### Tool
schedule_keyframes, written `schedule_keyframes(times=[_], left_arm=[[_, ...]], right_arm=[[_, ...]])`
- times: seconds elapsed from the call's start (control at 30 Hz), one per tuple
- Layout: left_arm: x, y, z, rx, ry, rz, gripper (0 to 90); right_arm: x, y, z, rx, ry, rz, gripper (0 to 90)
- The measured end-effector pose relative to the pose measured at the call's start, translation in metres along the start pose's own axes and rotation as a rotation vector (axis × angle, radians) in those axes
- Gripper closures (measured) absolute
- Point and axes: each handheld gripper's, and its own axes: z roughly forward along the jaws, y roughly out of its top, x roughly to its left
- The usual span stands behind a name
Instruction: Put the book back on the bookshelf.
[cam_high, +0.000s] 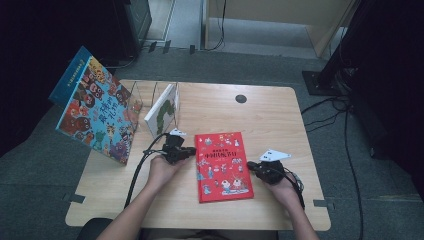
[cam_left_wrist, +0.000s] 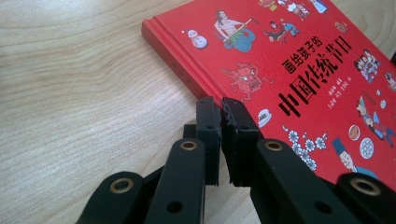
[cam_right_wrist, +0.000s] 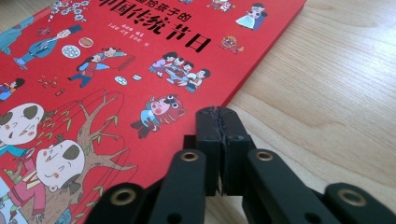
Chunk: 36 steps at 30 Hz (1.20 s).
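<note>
Red hardcover picture book lies flat on my pale wooden table, between my claws. My left gripper sits pressed together at its spine, my right gripper pressed together at its opposite edge. A clear rack with a white book stands behind, a colourful book leaning beside it.

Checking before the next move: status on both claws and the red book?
Left claw shut, empty, at red book's spine edge. Right claw shut, empty, at the opposite edge. Book flat on table, closed. Nothing in the way.
</note>
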Motion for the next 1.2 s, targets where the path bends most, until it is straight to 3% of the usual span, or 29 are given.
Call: schedule_keyframes(times=[0.13, 0.3, 0.37, 0.43, 0.53, 0.57, 0.83, 0.97, 1.2], left_arm=[[-0.004, 0.0, 0.0, 0.002, 0.029, 0.003, 84.2], [-0.001, 0.001, -0.001, 0.005, 0.008, 0.001, 83.5], [-0.004, 0.0, -0.001, 0.003, 0.03, 0.037, 83.0], [-0.003, 0.003, -0.003, 0.022, 0.037, 0.041, 78.7], [-0.003, 0.004, -0.009, 0.003, 0.04, 0.039, 77.3], [-0.002, 0.005, -0.014, 0.007, 0.017, 0.026, 75.3], [-0.012, -0.011, -0.021, 0.078, 0.015, 0.053, 59.5], [-0.015, -0.017, -0.023, 0.083, 0.002, 0.041, 52.9], [-0.019, -0.023, -0.025, 0.066, 0.002, 0.039, 47.5]], right_arm=[[0.0, 0.002, 0.001, 0.003, -0.003, 0.008, 90.0], [-0.002, 0.003, 0.003, 0.006, 0.005, 0.029, 90.0], [-0.003, 0.004, 0.003, 0.006, 0.013, 0.033, 90.0], [-0.005, 0.005, 0.003, 0.016, 0.019, 0.039, 90.0], [-0.006, 0.007, 0.002, 0.034, 0.019, 0.049, 87.1], [-0.008, 0.009, 0.0, 0.032, 0.031, 0.051, 85.0], [-0.004, 0.016, -0.001, 0.021, 0.032, 0.037, 71.8], [0.003, 0.02, 0.0, 0.021, 0.036, 0.02, 68.3], [0.009, 0.026, 0.004, 0.045, 0.055, 0.055, 62.9]])
